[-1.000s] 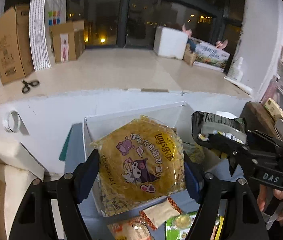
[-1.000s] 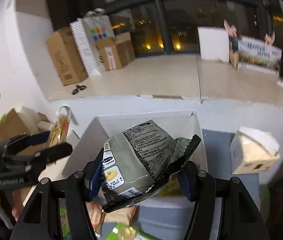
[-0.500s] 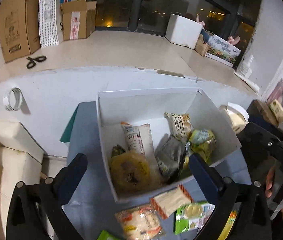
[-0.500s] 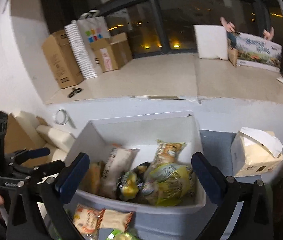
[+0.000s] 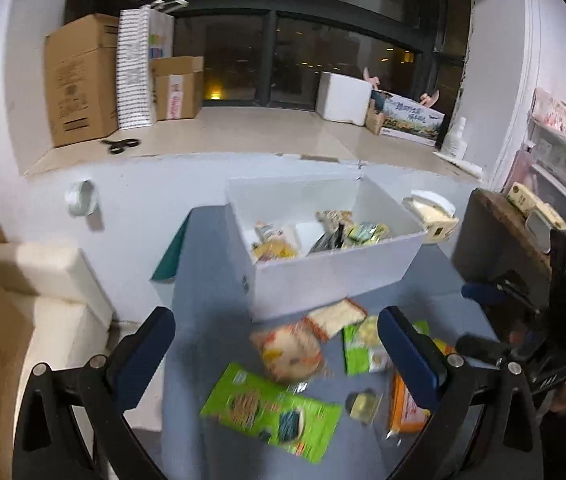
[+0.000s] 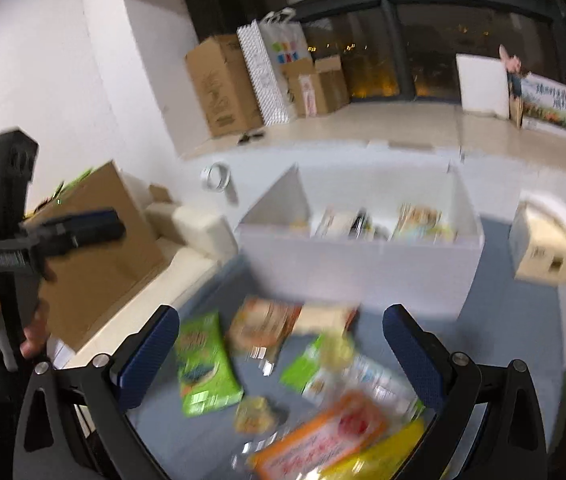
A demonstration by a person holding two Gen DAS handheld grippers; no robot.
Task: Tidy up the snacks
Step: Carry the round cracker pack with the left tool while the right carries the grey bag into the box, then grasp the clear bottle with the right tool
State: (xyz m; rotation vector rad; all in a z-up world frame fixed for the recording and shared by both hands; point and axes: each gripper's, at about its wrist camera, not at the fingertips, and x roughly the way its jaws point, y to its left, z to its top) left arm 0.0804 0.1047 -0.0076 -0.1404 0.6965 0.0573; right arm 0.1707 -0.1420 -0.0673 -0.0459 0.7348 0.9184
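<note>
A white open box point(image 5: 335, 268) point(image 6: 359, 264) stands on the blue table and holds several snack packets. Loose snacks lie in front of it: a green packet point(image 5: 271, 412) point(image 6: 203, 364), an orange-and-white packet point(image 5: 287, 348) point(image 6: 263, 324), an orange bar point(image 5: 403, 404) point(image 6: 323, 436) and a small green packet point(image 5: 359, 348). My left gripper point(image 5: 275, 348) is open and empty above the loose snacks. My right gripper point(image 6: 279, 344) is open and empty above them too. The right gripper also shows in the left wrist view point(image 5: 495, 320), and the left gripper shows in the right wrist view point(image 6: 79, 232).
A tissue box point(image 5: 431, 216) point(image 6: 547, 248) stands right of the white box. A cardboard box point(image 6: 95, 240) and beige cushions point(image 5: 39, 272) are to the left. A ledge behind holds cardboard boxes point(image 5: 79, 80), scissors point(image 5: 119, 146) and a white foam box point(image 5: 343, 98).
Both grippers let go of their packets, the yellow one and the grey one, into the white box. Both then opened wide and pulled back over the loose snacks.
</note>
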